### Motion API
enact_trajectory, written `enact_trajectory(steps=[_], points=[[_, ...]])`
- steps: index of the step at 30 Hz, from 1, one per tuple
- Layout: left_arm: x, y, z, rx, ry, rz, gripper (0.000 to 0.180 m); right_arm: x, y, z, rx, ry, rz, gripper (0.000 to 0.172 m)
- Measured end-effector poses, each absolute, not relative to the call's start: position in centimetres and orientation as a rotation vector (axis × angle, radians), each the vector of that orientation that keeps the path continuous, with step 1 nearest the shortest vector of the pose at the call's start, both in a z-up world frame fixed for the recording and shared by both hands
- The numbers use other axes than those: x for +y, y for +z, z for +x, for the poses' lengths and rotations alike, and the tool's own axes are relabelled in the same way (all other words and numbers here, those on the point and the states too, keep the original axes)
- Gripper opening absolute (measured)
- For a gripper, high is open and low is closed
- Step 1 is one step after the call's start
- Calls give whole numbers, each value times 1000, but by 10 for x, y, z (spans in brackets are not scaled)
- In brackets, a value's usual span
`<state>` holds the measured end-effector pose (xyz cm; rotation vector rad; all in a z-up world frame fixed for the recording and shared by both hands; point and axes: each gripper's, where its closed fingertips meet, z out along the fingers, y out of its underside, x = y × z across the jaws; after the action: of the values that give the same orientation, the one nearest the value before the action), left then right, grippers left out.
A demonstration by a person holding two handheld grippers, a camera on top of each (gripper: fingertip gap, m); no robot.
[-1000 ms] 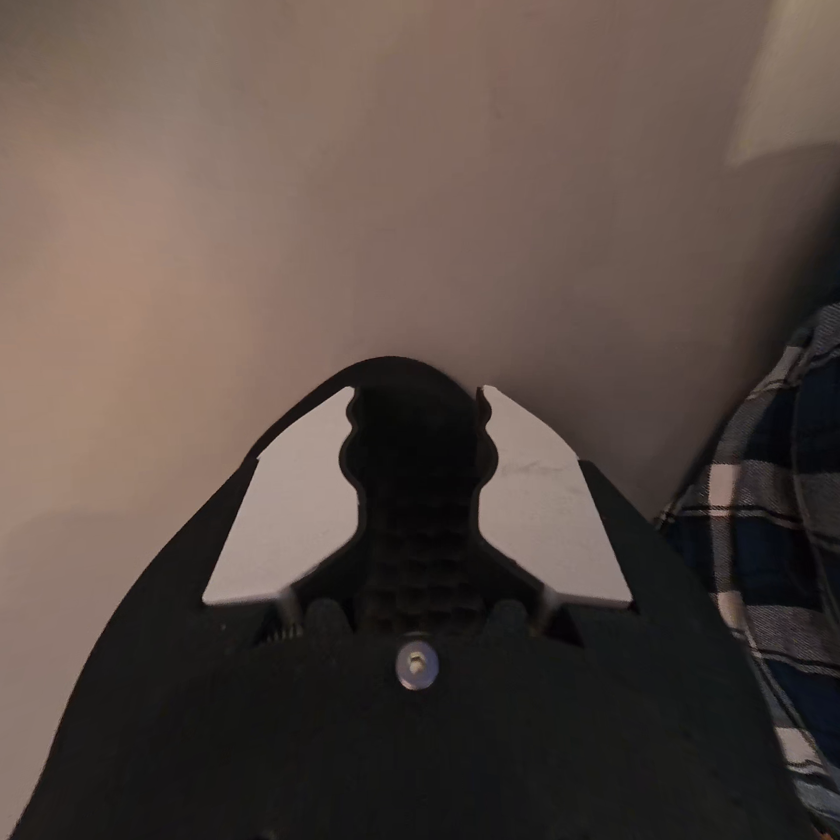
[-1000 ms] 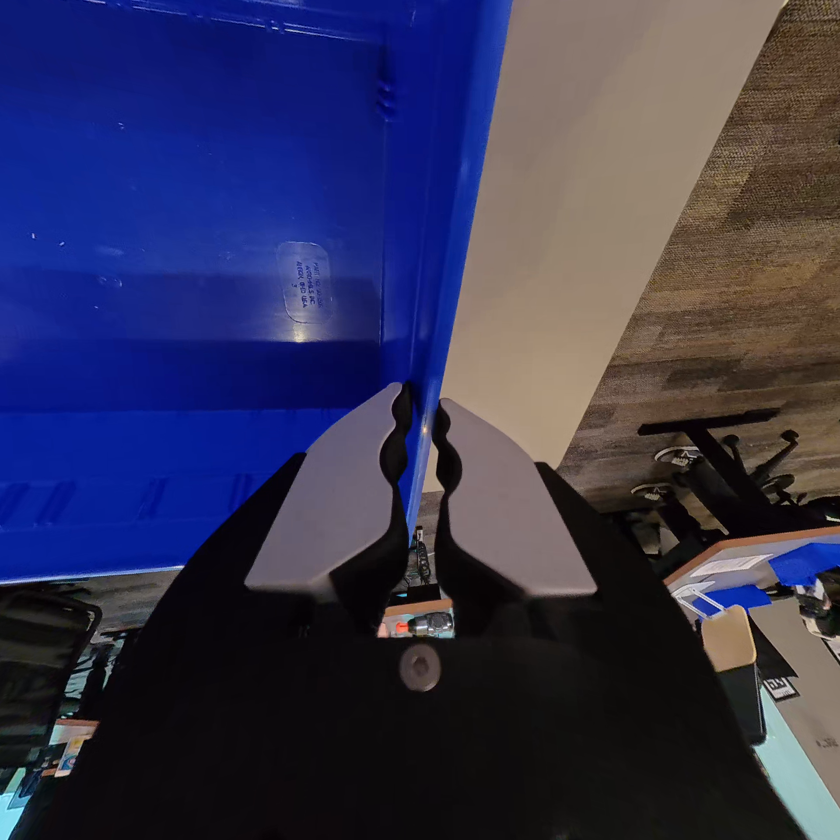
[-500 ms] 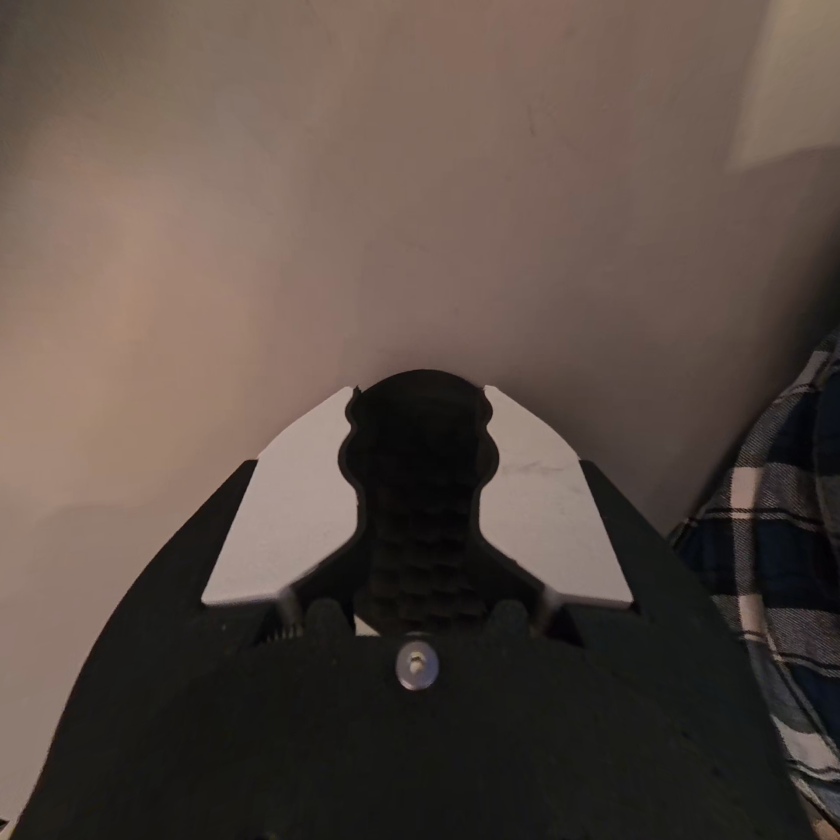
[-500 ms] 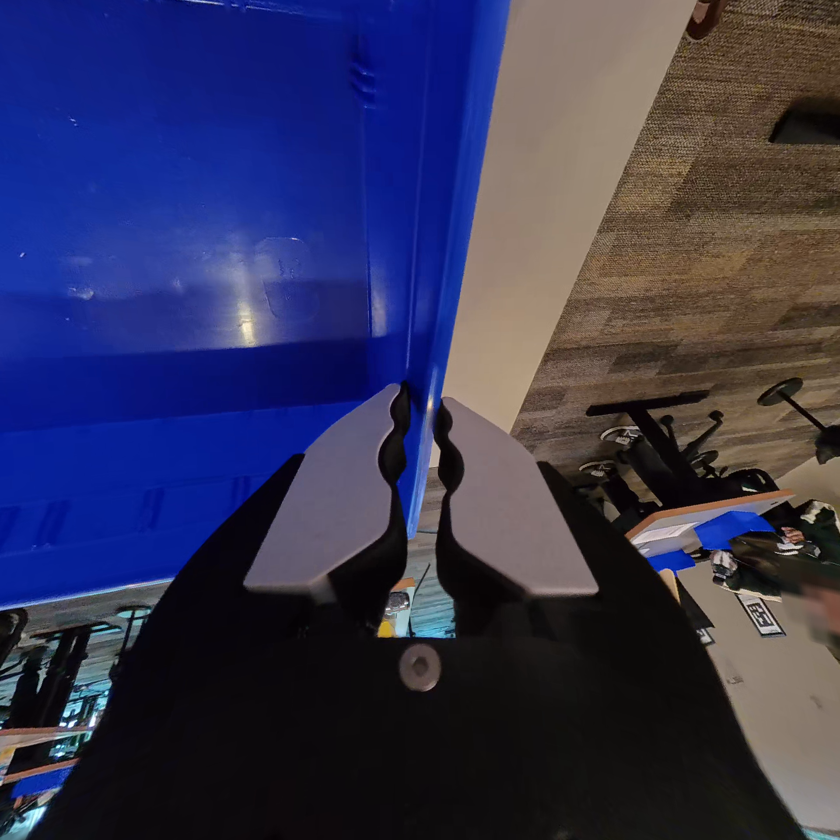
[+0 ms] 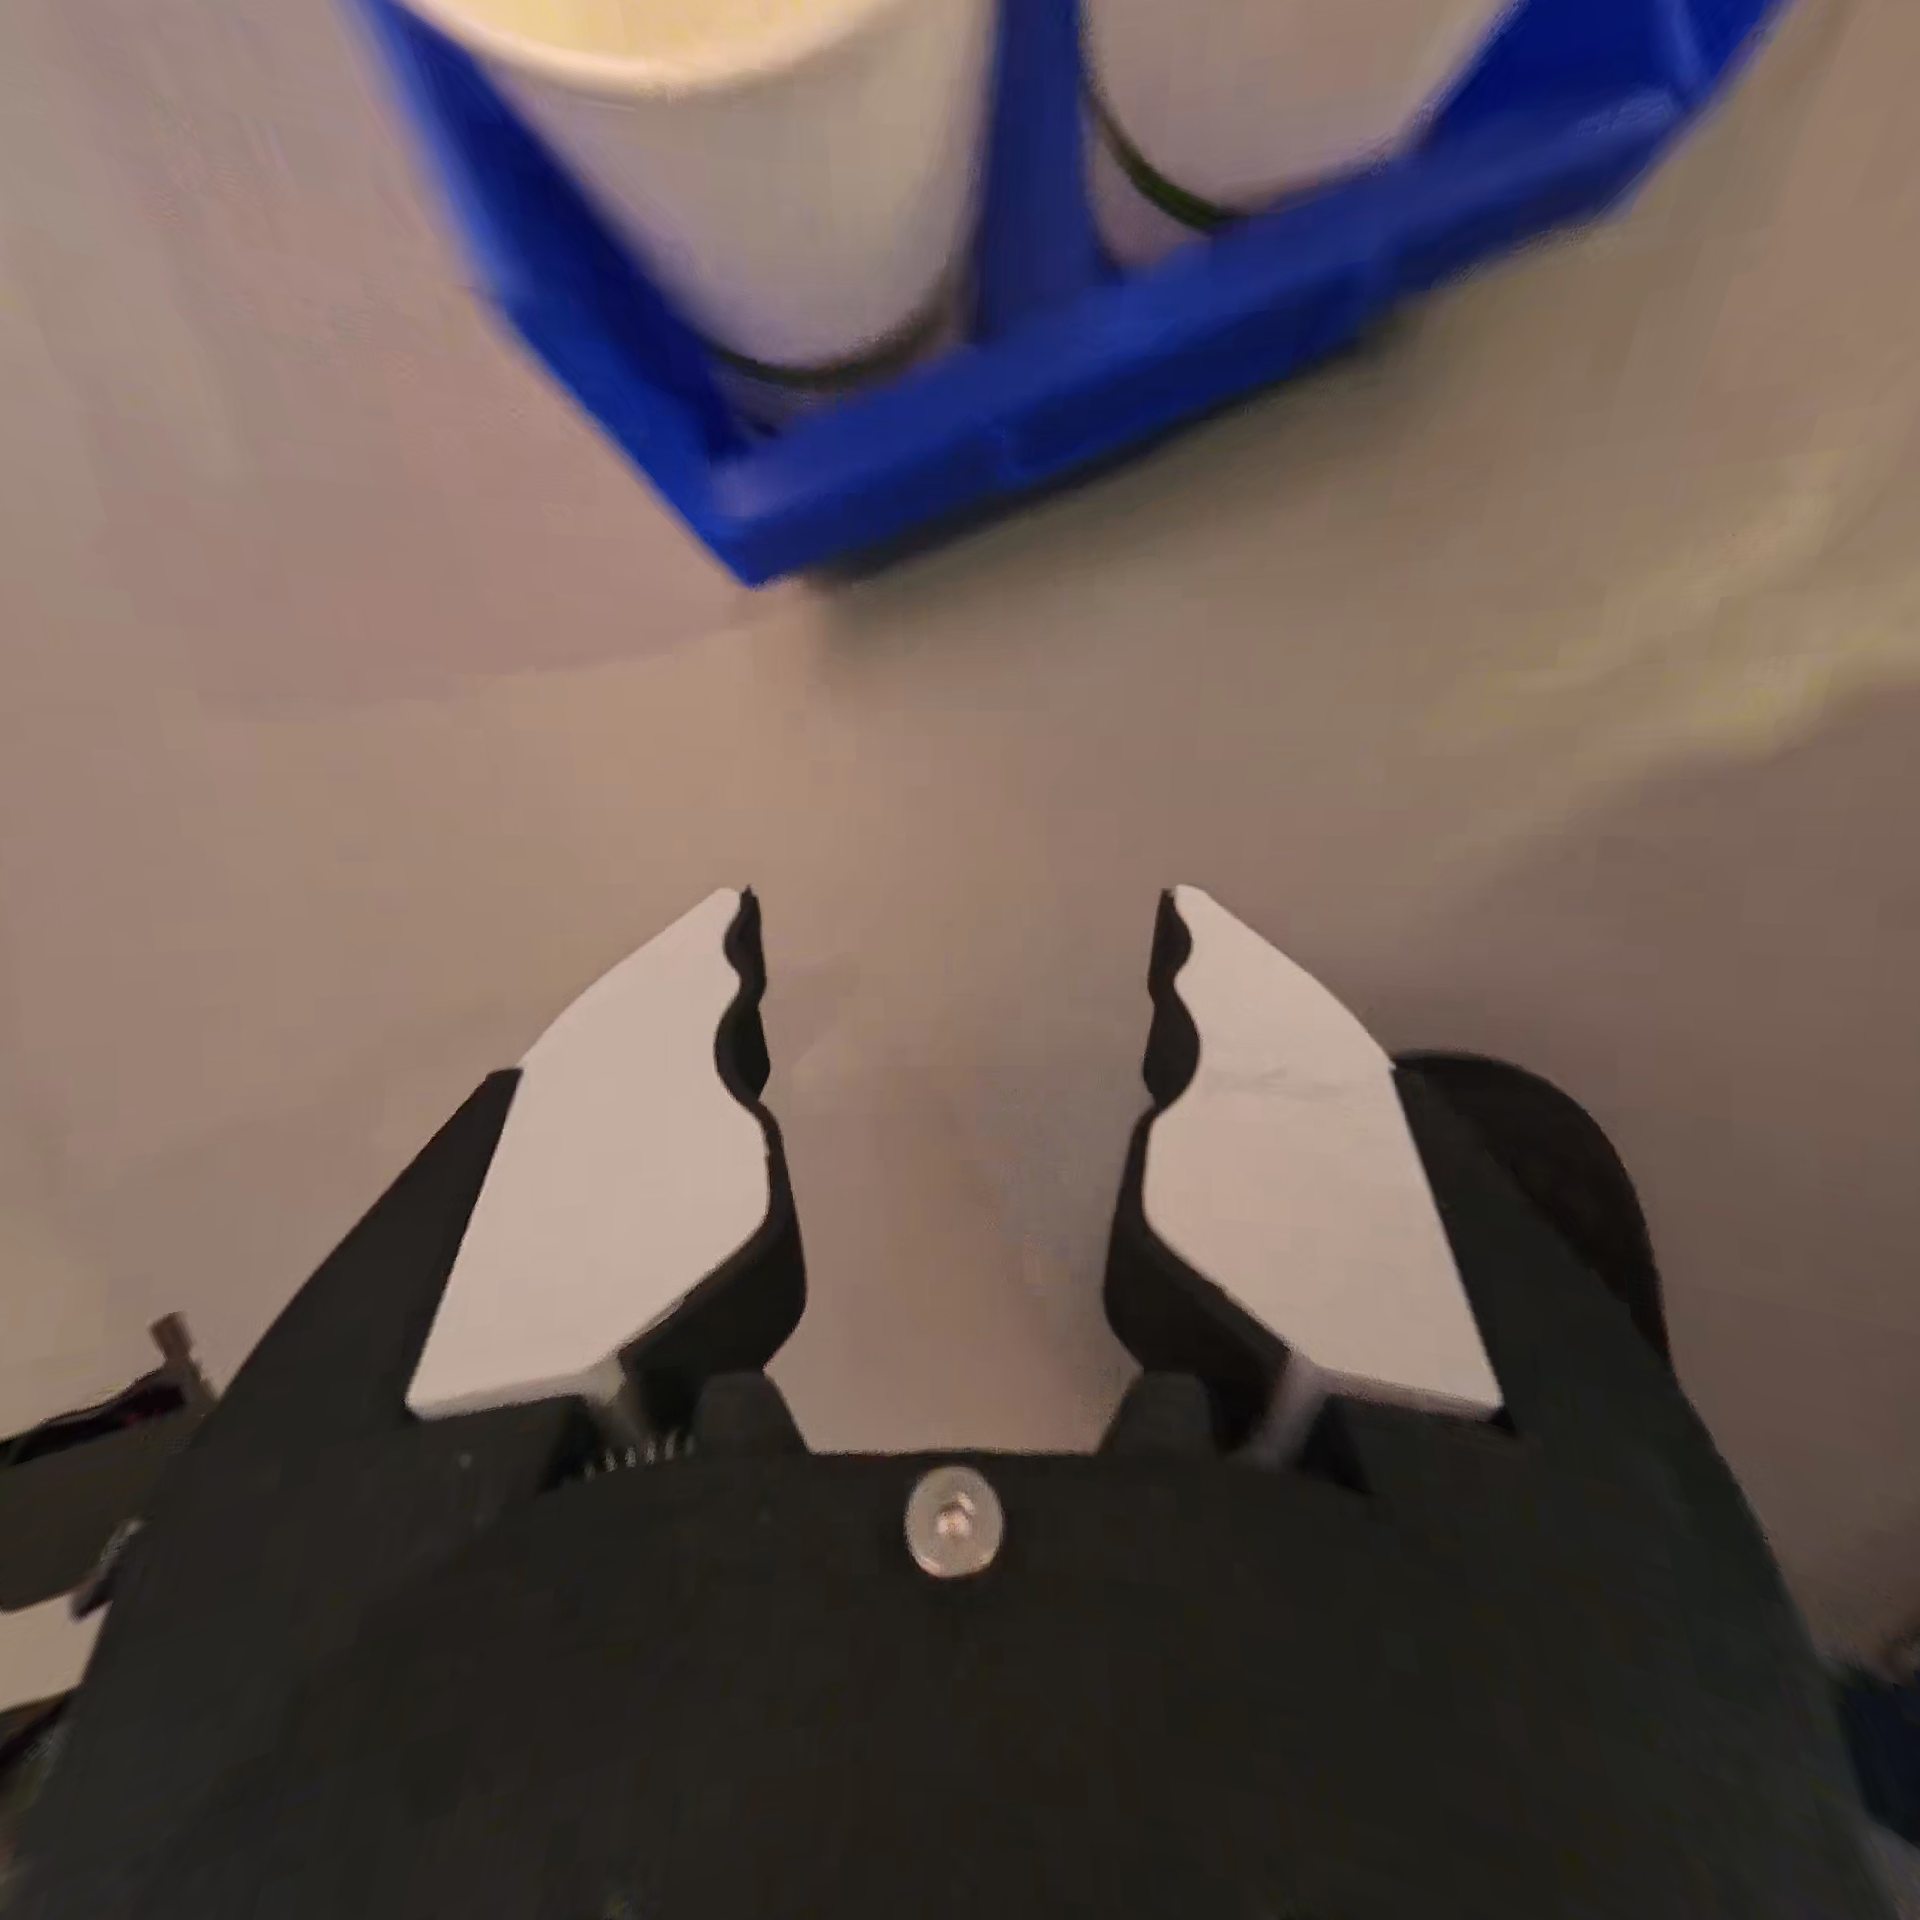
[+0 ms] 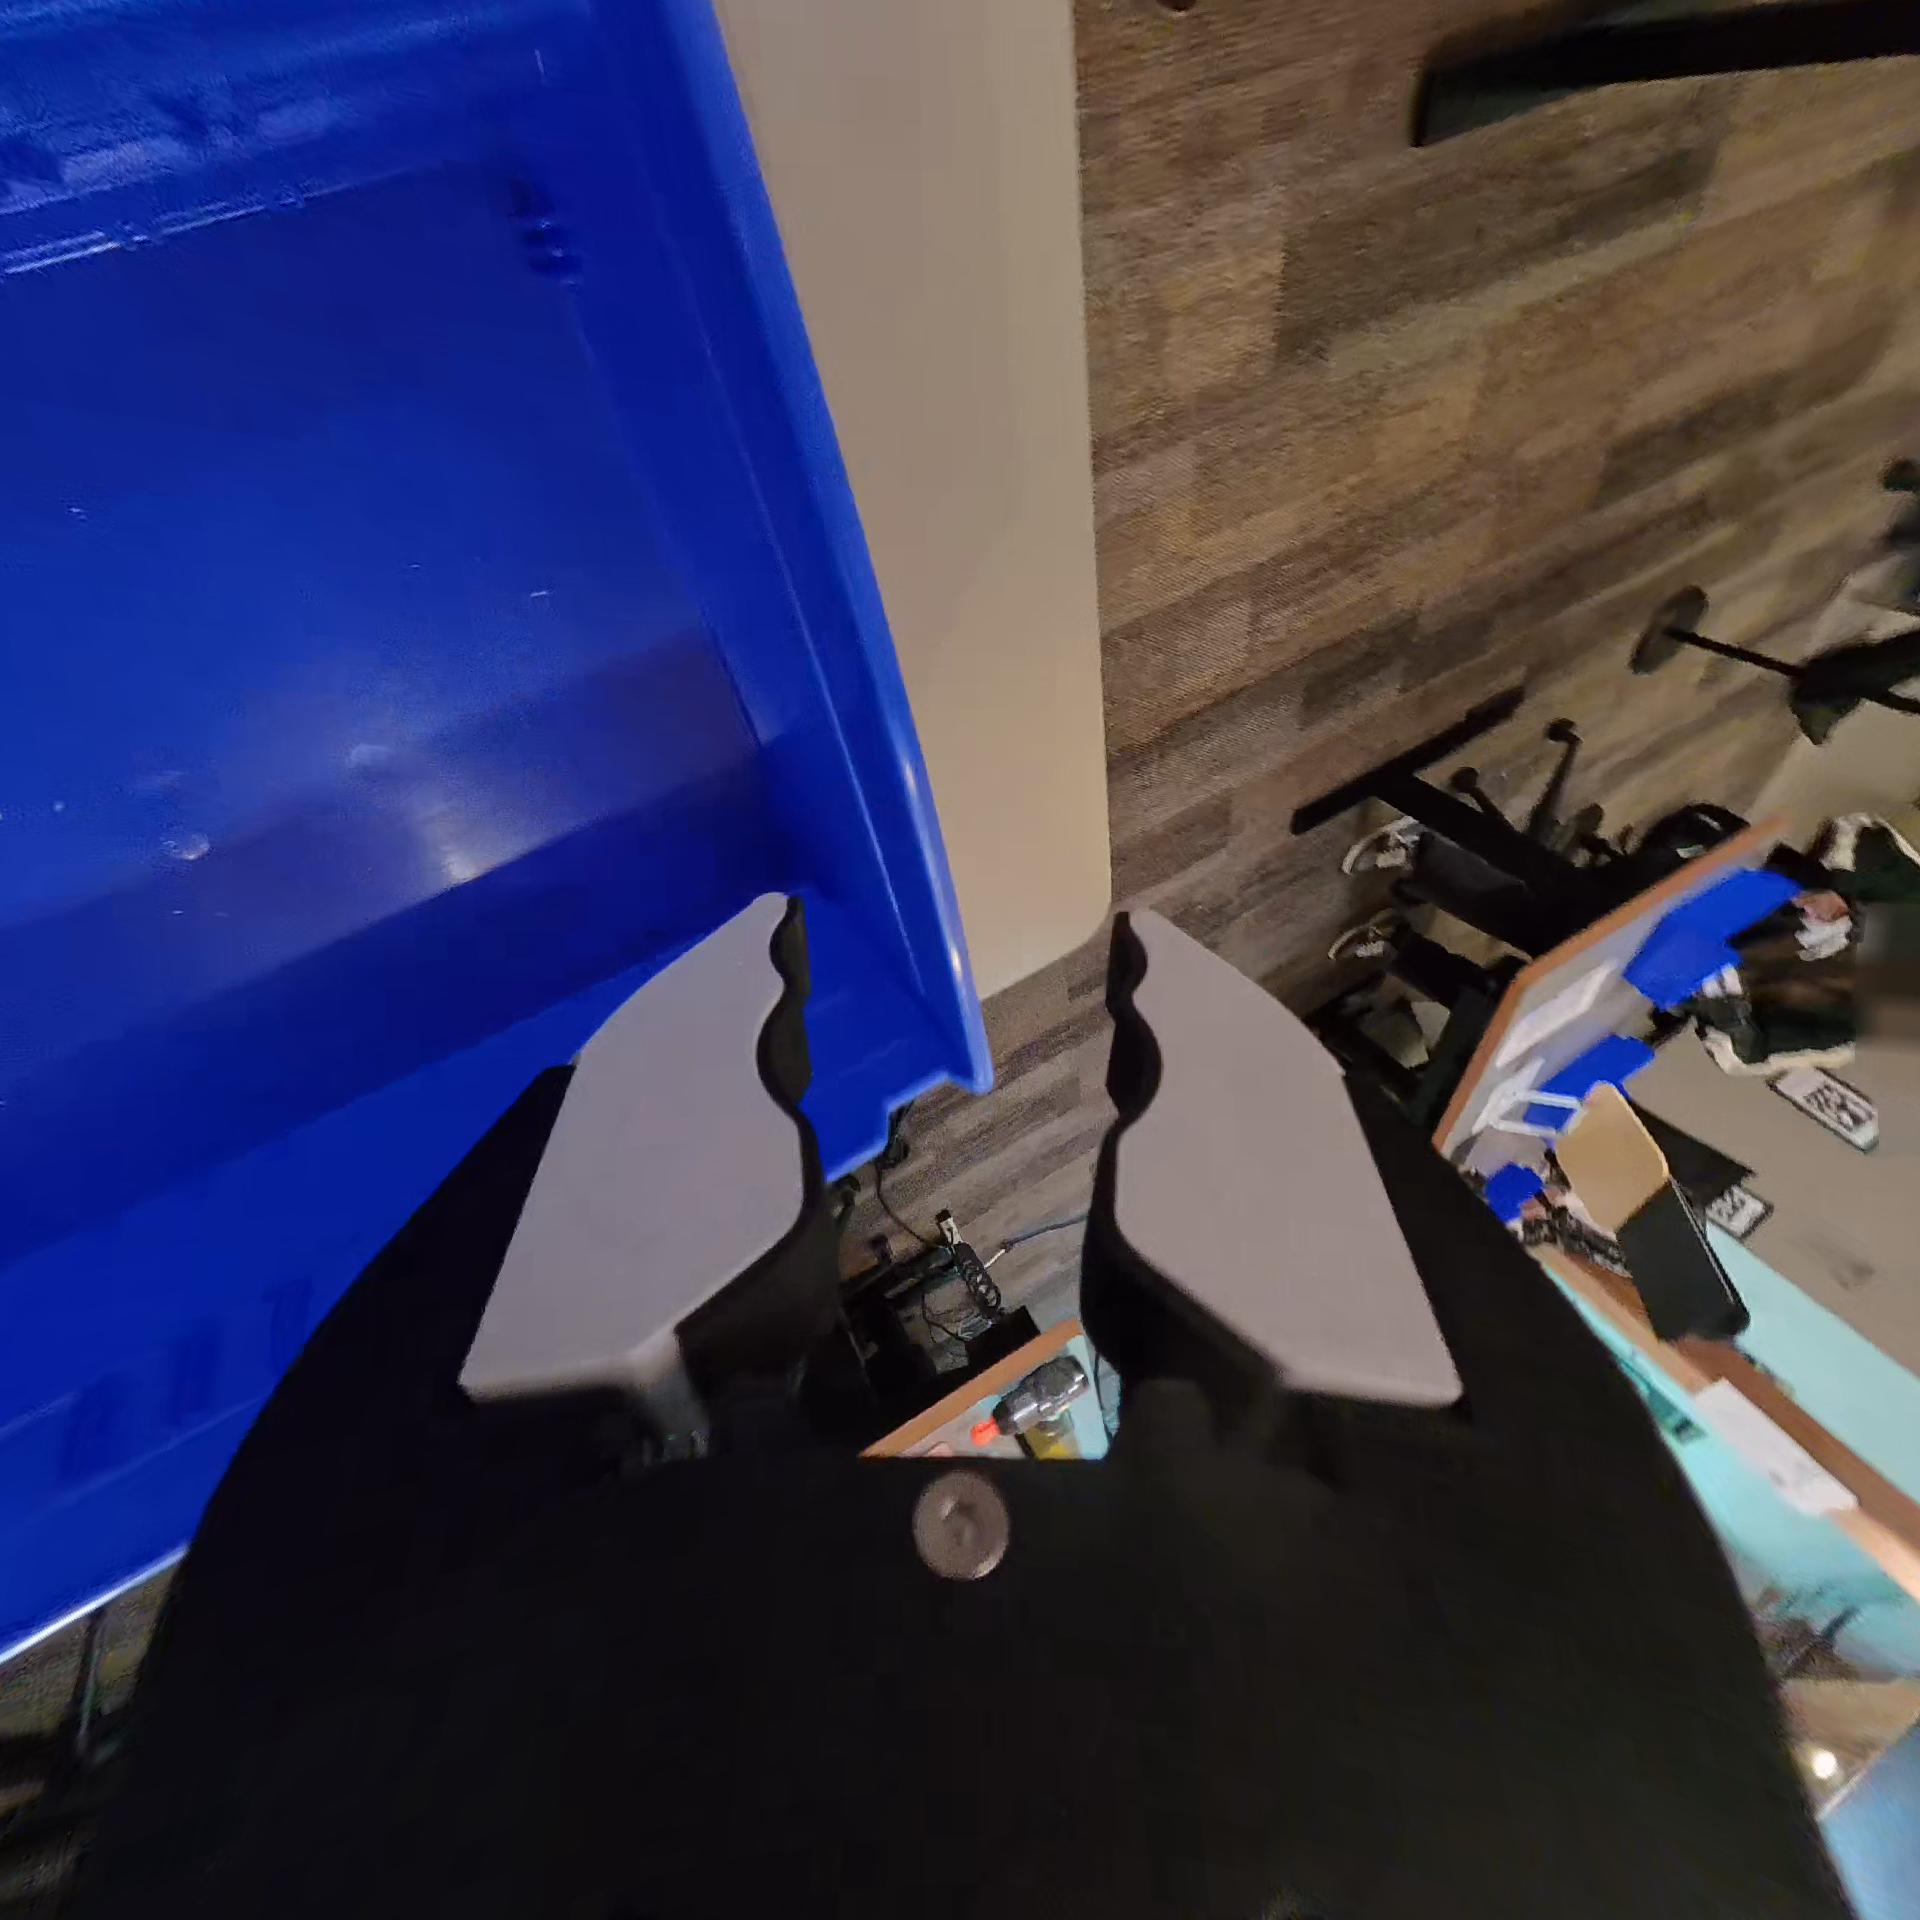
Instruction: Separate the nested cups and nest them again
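— Left gripper [image 5: 956, 914]?
— Spread wide over bare table [image 5: 312, 727], gripping nothing. White cups [image 5: 769, 177] ahead, standing in a blue bin [image 5: 1039, 457].
— Right gripper [image 6: 951, 935]?
— Parted too, straddling the bin's [image 6: 416, 520] rim [image 6: 935, 997], not pinching it.

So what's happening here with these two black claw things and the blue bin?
A person holds a gripper in each hand. The left gripper is open and empty over a pale table, pointing toward a blue tray holding white cups. The right gripper is also open, holding nothing, its fingers either side of the rim of a large blue bin. No cup is being handled yet.
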<state>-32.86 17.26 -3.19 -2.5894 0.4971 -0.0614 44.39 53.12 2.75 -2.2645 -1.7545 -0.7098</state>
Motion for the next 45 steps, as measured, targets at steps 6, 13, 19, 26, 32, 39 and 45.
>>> enact_trajectory(steps=[6,13,19,26,32,39,45], points=[[211,-28,-367,189,-143,-2469,72,470,62,421,-1527,-697,-2219,46],[257,-43,-362,182,-187,-2417,66,373,46,392,-1394,-577,-2263,37],[280,-49,-359,161,-226,-2397,44,305,19,379,-1318,-460,-2341,33],[293,-55,-351,167,-257,-2367,5,255,1,372,-1220,-373,-2422,31],[296,-55,-373,84,-199,-2335,4,227,-8,357,-1204,-321,-2459,30],[284,-54,-415,-10,-140,-2329,4,213,-10,341,-1210,-285,-2475,30],[270,-55,-461,-143,-80,-2313,4,208,-16,320,-1229,-261,-2486,30]])
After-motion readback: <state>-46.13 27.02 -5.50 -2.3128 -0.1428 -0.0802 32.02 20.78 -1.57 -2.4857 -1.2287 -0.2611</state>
